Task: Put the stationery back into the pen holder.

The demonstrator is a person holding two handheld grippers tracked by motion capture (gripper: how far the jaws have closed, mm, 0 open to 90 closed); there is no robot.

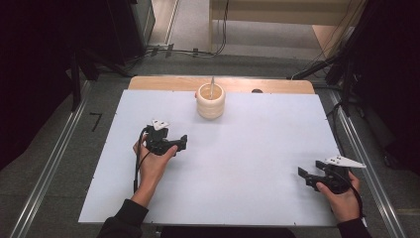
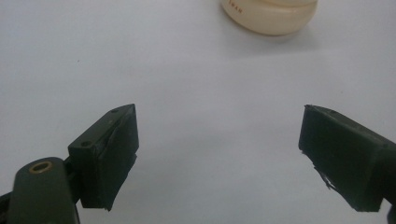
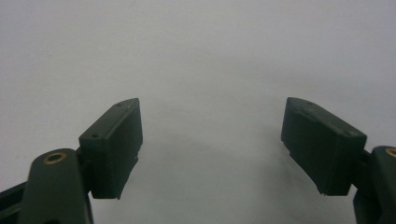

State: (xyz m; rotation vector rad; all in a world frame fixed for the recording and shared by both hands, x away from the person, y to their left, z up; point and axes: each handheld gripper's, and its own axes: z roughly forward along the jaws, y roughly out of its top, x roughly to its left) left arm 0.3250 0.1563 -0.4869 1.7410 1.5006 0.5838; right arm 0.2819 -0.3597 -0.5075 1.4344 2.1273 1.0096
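A cream, ribbed round holder stands near the table's far edge with a thin grey utensil sticking up out of it. In the left gripper view its lower wall shows at the top. My left gripper rests on the white table left of centre, below and left of the holder, jaws wide apart with nothing between them. My right gripper sits near the table's right front corner, pointing left. Its jaws also stand open and empty over bare table.
The white table top stretches between the two grippers. A wooden strip runs along the far edge. Metal rails flank the table, and cables lie on the floor behind it.
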